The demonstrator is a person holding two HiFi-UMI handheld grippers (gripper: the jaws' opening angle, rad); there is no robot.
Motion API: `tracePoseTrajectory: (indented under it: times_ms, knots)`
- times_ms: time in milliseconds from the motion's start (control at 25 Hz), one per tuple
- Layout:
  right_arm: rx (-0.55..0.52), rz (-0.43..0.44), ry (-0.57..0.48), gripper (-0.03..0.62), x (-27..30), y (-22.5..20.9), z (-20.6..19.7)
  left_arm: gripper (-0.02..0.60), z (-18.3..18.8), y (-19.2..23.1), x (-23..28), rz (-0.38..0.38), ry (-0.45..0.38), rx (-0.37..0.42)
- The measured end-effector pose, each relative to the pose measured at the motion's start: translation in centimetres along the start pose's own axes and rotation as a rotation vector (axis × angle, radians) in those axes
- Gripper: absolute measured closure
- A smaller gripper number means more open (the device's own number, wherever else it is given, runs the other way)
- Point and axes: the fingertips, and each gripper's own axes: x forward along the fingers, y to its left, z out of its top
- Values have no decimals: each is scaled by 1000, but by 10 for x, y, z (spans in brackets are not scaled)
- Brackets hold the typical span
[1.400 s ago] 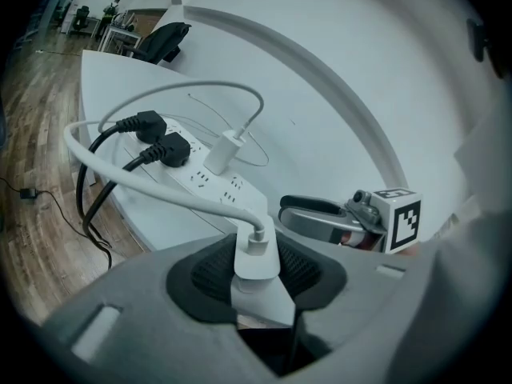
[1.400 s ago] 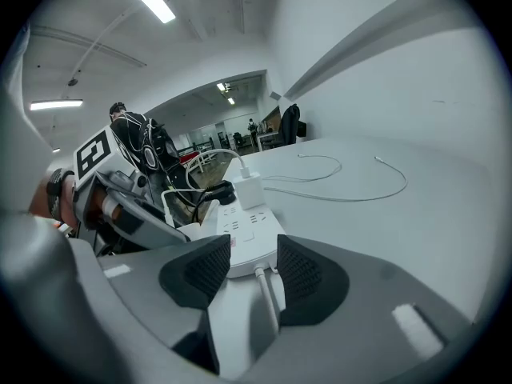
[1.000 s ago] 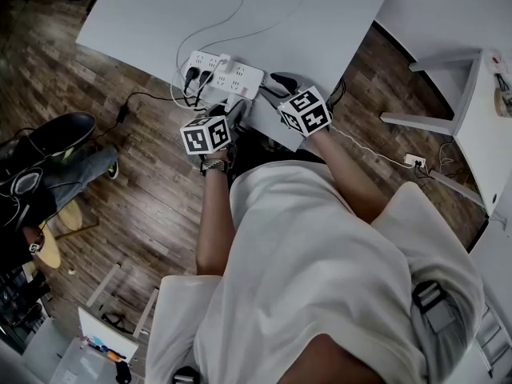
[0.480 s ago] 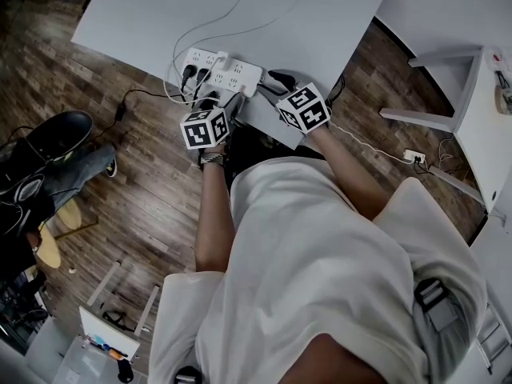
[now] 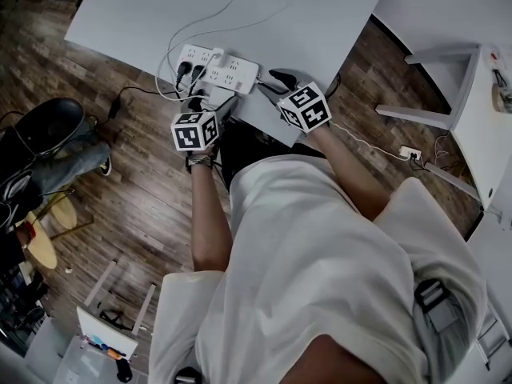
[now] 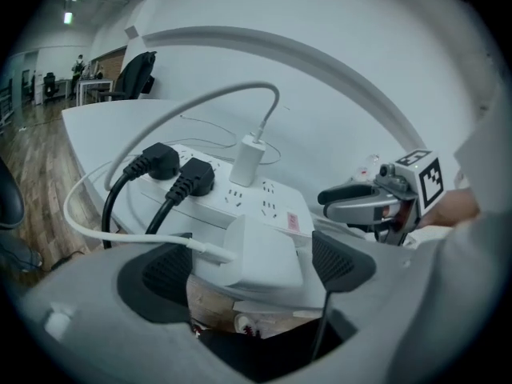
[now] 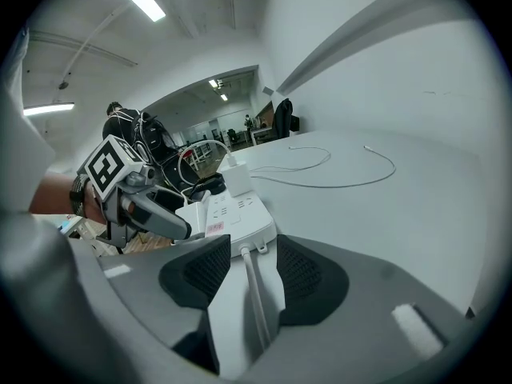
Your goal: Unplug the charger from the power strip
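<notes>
**Charger (image 6: 260, 242) at the near edge of the table (image 5: 320, 22), inside the released left gripper (image 6: 250, 266)**

The left gripper's jaws have just been opening. The white charger block sits between the pads, and neither pad presses on it. It rests just in front of the power strip (image 6: 256, 202); whether the two touch, or the prongs remain seated, cannot be determined. The right gripper (image 7: 252, 274) stands with its jaws apart, straddling the strip's cord (image 7: 254, 294) without clamping it. Handling estimate: the charger is a light, rigid plastic body with smooth faces that are liable to slip. Grip it across its two broad flat sides. Do not pull on its thin, soft white cable, since the connector is the likely weak point. The strip is also light, so brace it during any pull.
</notes>
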Motion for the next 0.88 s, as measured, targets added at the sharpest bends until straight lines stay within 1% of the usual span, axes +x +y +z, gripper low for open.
tracePoseTrajectory:
  times_ms: [120,200,360,560,680,800,880]
  knots:
    - [2,15,-3,411,1,5,-1,71,-1,-12,2,-22,67,100]
    - [-6,27,-1,411,4,10,0,67,-2,-16,3,-43,106,149]
    - [-11,33,-1,410,5,13,1,67,-7,-14,-3,-74,139,176]
    - [2,26,-5,410,4,11,2,69,-11,-8,-11,-73,155,187]
    - [1,28,-4,410,3,13,3,69,-14,-6,-13,-58,176,217]
    - [0,29,-5,410,2,13,3,69,-21,-3,-15,-34,216,270]
    - [-1,27,-2,411,1,13,1,71,-26,-1,-16,-23,239,291]
